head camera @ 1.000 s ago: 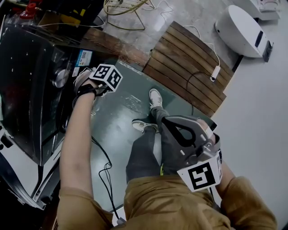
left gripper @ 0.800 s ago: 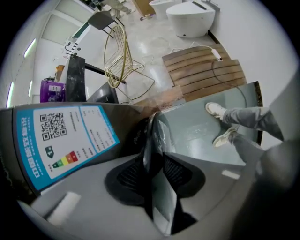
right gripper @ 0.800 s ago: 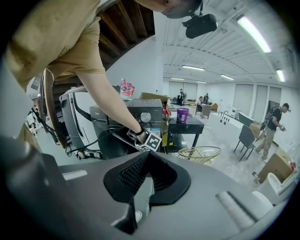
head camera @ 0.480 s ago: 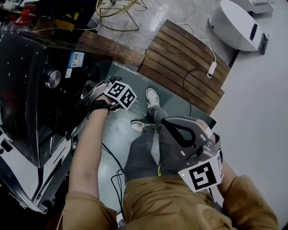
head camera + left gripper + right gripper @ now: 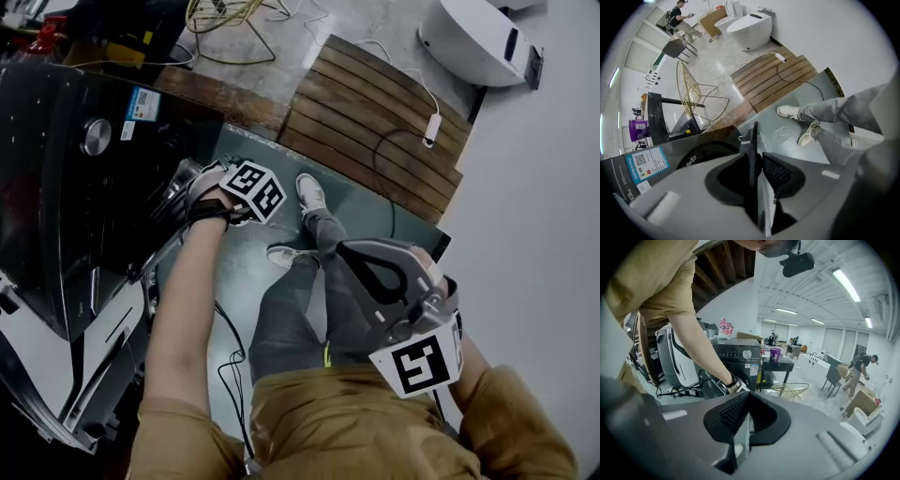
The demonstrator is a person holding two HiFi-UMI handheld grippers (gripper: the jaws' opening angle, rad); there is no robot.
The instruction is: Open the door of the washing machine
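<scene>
My left claw [image 5: 755, 159] is pinching the thin dark door [image 5: 753, 133] of the black front-loading washing machine [image 5: 56, 187], one pad on each face of the rim. The right claw [image 5: 361, 262] is pressed together on nothing, held back by my hip and well apart from the machine.

The risk I see is the bite itself: the rim is narrow and smooth, so a pull at an angle to its swing could slide the pads off and let the door drift shut. Swinging too wide would strain the hinge or carry the door towards the trousered legs [image 5: 300, 309] – and the black cable [image 5: 225, 347] on the grey-green floor [image 5: 253, 253] lies just beside them.

The door stands on edge, swung partway out I think. Its rim runs lengthwise between my pads, its free end pointing down at the floor
</scene>
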